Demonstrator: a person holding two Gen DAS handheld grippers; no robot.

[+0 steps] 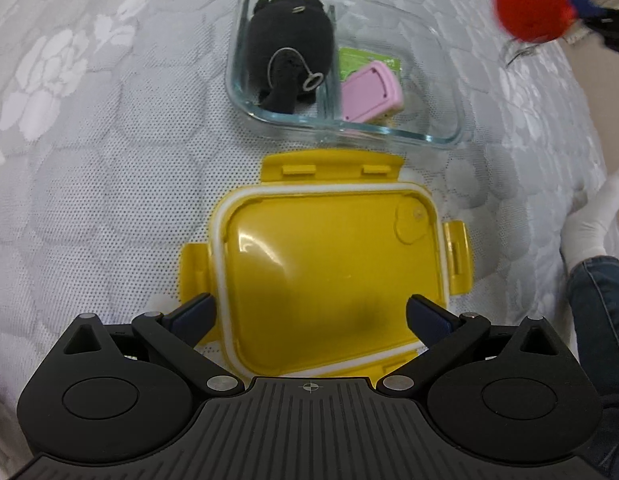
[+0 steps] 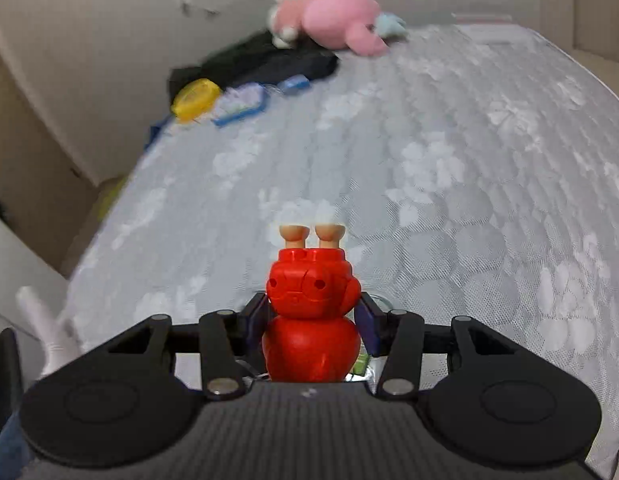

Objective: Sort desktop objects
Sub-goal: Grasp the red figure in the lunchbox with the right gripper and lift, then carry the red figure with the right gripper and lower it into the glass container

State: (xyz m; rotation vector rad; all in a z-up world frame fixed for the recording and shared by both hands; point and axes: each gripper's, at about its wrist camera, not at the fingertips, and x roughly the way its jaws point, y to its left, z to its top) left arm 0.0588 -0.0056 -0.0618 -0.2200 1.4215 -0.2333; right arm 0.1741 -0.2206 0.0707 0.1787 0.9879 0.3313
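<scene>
A clear glass container (image 1: 449,120) with two compartments lies on the mattress; its left compartment holds a black plush toy (image 1: 289,48), its right one a pink case (image 1: 369,92) over a green packet (image 1: 357,60). Nearer to me lies a yellow lid (image 1: 321,276), inside up. My left gripper (image 1: 309,316) hangs open over the lid's near edge, gripping nothing. My right gripper (image 2: 311,320) is shut on a red toy figure (image 2: 309,312), held upside down with its tan feet pointing away. The same red toy (image 1: 529,4) shows blurred at the top right of the left wrist view.
A grey flowered mattress (image 2: 449,160) fills both views. At its far end lie a pink plush (image 2: 337,20), dark cloth (image 2: 269,60), a yellow box (image 2: 195,98) and a blue-rimmed box (image 2: 241,106). A white-socked foot (image 1: 589,224) and a jeans leg (image 1: 601,312) rest at right.
</scene>
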